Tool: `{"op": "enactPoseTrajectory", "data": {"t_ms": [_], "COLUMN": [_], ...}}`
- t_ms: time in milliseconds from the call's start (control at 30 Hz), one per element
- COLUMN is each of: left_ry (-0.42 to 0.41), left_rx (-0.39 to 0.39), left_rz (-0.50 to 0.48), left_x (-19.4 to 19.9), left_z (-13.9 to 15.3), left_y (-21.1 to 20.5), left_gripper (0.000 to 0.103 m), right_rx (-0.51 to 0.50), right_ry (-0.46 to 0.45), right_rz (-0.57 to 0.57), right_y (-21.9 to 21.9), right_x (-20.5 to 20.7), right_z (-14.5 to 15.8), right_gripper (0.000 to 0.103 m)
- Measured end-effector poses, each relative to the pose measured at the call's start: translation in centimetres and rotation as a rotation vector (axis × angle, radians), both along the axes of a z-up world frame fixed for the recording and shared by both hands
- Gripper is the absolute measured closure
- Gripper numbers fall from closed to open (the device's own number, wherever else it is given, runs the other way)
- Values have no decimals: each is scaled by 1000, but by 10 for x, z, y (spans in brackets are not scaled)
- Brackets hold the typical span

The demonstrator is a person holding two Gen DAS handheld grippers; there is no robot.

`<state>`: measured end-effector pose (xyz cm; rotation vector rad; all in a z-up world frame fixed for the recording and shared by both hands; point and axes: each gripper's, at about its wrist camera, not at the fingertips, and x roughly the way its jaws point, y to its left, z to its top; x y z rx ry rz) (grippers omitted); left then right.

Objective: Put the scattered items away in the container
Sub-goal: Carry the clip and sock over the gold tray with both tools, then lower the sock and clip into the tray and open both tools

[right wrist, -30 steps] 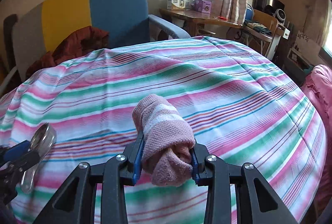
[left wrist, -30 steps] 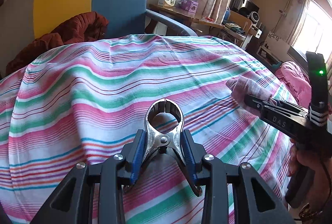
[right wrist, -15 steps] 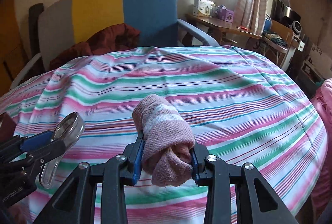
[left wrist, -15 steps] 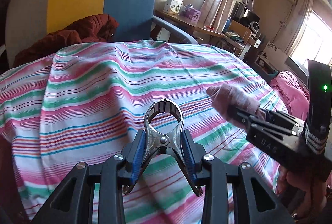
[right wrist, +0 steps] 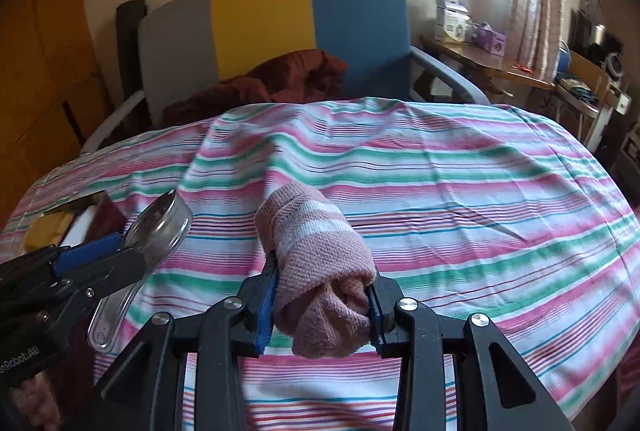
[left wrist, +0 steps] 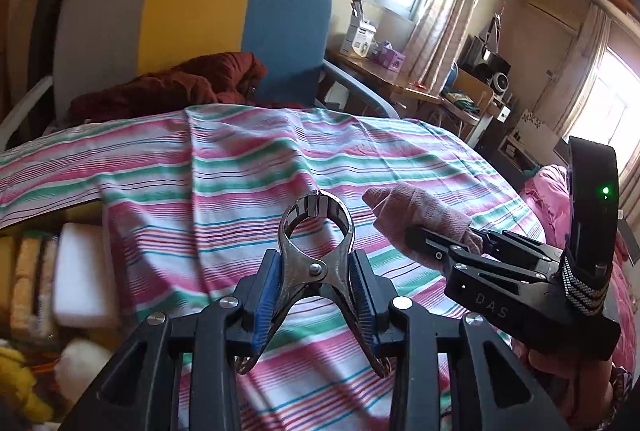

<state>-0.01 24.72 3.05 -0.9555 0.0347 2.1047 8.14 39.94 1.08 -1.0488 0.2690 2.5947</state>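
Observation:
My left gripper [left wrist: 316,295] is shut on a shiny metal spring clamp [left wrist: 316,239], whose round jaws point forward over the striped bed cover [left wrist: 248,167]. My right gripper [right wrist: 320,307] is shut on a rolled pink sock [right wrist: 316,251]. In the left wrist view the right gripper [left wrist: 424,239] comes in from the right with the sock [left wrist: 416,211]. The right wrist view shows the left gripper [right wrist: 120,251] at the lower left with the clamp [right wrist: 160,227]. An open container [left wrist: 44,271] with several items inside sits at the left edge, partly under the cover.
A grey, yellow and blue armchair [right wrist: 280,31] with a dark red garment [right wrist: 280,79] stands behind the bed. A cluttered desk [left wrist: 384,71] is at the back right. A pink quilt [left wrist: 552,191] lies at the right. A yellow soft toy [left wrist: 20,391] sits bottom left.
Both grippers have moved left and risen with their loads still held. The container at the left edge of the bed has come into view.

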Motion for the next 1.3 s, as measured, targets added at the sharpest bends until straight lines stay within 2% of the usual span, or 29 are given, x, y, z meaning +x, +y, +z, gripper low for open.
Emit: {"op": "enactPoseTrajectory", "data": {"t_ms": [233, 700, 1167, 1300], "left_ry": [44, 60, 34, -18], "left_rx": [15, 7, -18, -38], "left_rz": [81, 273, 410, 405], "left_x": [4, -1, -6, -14], "left_z": [16, 9, -6, -13], "left_y": [-55, -145, -210, -215], "left_gripper": [67, 67, 67, 67], "right_rx": [9, 65, 76, 82], "right_ry": [16, 36, 14, 15], "right_rz": [104, 323, 469, 486], "right_y": [-49, -146, -211, -222], "right_x": [-11, -35, -54, -58], "right_z": [14, 31, 25, 25], "right_gripper": [66, 66, 66, 64]}}
